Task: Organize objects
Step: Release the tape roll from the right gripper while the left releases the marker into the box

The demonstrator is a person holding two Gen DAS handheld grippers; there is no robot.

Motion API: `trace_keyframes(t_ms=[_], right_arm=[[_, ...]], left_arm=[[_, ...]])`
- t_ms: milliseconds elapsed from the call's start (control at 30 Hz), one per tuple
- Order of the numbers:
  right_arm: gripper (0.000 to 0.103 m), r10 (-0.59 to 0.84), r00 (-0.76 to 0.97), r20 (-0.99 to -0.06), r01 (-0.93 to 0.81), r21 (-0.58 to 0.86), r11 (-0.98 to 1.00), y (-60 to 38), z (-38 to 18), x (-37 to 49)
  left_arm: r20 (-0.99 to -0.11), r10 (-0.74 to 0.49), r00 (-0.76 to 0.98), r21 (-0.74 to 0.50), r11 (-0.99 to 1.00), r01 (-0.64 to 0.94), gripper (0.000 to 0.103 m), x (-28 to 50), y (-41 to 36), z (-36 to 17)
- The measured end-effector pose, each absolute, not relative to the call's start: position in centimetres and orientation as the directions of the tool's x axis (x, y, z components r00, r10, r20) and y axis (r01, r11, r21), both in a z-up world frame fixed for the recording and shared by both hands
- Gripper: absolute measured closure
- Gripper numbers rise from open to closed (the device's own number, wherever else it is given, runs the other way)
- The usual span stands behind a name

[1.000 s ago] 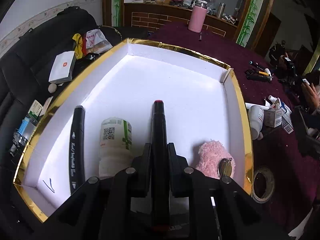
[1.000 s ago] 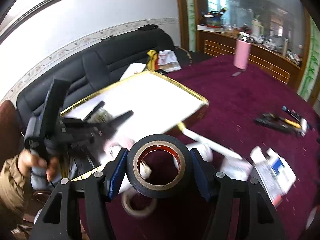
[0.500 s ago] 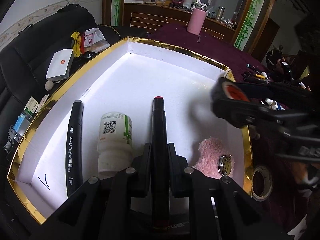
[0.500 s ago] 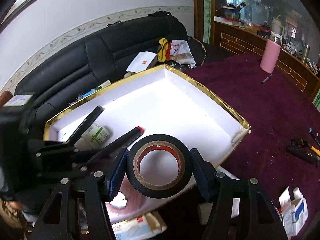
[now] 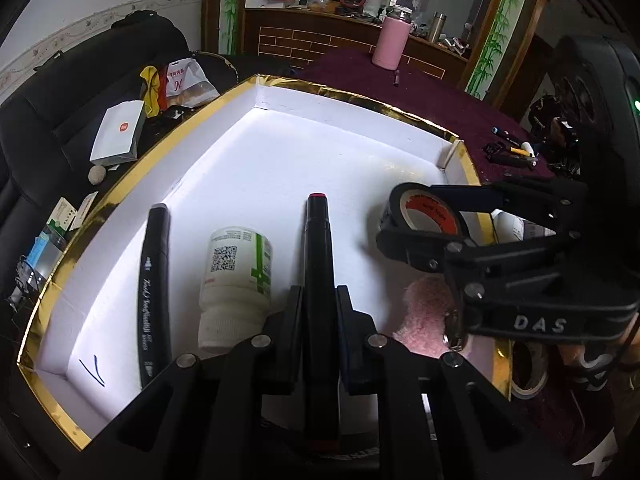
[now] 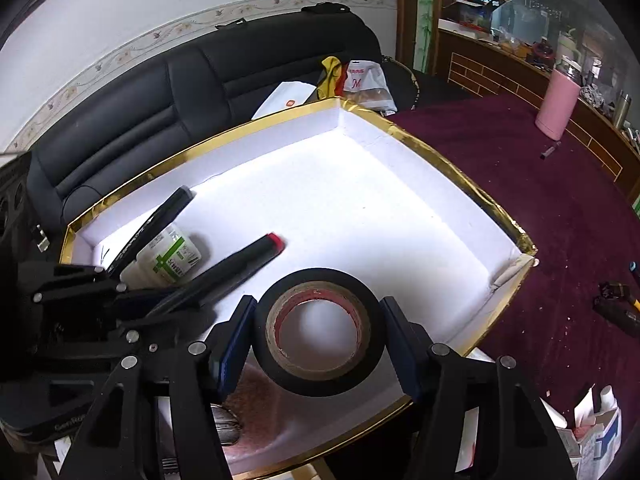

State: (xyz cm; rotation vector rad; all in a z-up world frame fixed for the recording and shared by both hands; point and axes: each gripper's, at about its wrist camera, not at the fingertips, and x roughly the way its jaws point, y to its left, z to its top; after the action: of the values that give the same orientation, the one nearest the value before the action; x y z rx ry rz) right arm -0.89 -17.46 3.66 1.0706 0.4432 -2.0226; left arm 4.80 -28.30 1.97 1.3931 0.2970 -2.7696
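Holding the light, stiff tape roll [image 6: 318, 330] across its rim, my right gripper [image 6: 318, 340] half-open; left gripper [image 5: 318, 312] pinches the marker [image 5: 318, 264].

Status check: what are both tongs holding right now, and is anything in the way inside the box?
Left tongs shut on red-tipped marker. Right tongs shut on black tape roll, over white box. Pink fluffy thing lies under right tongs.

Home living or dining room. Black padded leather sofa [image 6: 168, 92] along white wall with floral border strip [image 6: 120, 46]. Dark wooden sideboard [image 5: 320, 38] crowded with kettle, jars, steel cups. Maroon cloth-covered table [image 6: 520, 168] carries tall pink insulated bottle [image 6: 557, 106]; bamboo-painted wooden panels [image 5: 496, 40].
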Motion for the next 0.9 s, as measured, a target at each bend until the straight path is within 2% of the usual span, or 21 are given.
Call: trace_keyframes(t_ms=[267, 367, 433, 500, 600, 700, 900], right_arm=[[0.035, -0.482, -0.328, -0.812, 0.785, 0.049, -0.618, -17.8, 3.4, -0.5], [0.023, -0.502, -0.326, -0.801, 0.779, 0.074, -0.623, -17.4, 3.9, -0.5], [0.022, -0.520, -0.331, -0.787, 0.775, 0.088, -0.626, -17.0, 4.6, -0.3], [0.021, -0.534, -0.344, -0.773, 0.770, 0.093, -0.631, -16.3, 5.3, 0.0], [0.017, -0.558, -0.367, -0.745, 0.768, 0.096, -0.633, -14.8, 6.6, 0.8], [0.013, -0.574, -0.389, -0.720, 0.756, 0.106, -0.645, -12.9, 7.7, 1.5], [0.009, -0.587, -0.427, -0.687, 0.733, 0.117, -0.670, -8.7, 9.1, 2.5]], left_arm=[[-0.803, 0.037, -0.594, -0.132, -0.984, 0.116, 0.088, 4.6, -29.0, 1.9], [-0.806, 0.016, -0.592, -0.105, -0.988, 0.116, 0.086, 4.7, -28.6, 1.9], [-0.805, 0.032, -0.592, -0.120, -0.987, 0.111, 0.069, 4.7, -28.4, 2.0], [-0.799, 0.032, -0.600, -0.123, -0.986, 0.112, 0.060, 4.9, -28.2, 2.3], [-0.786, 0.024, -0.617, -0.116, -0.987, 0.109, 0.056, 5.4, -27.8, 2.9], [-0.768, 0.028, -0.639, -0.121, -0.987, 0.102, 0.046, 5.8, -27.4, 3.9], [-0.750, 0.040, -0.660, -0.119, -0.990, 0.075, 0.042, 6.0, -25.9, 5.5]])
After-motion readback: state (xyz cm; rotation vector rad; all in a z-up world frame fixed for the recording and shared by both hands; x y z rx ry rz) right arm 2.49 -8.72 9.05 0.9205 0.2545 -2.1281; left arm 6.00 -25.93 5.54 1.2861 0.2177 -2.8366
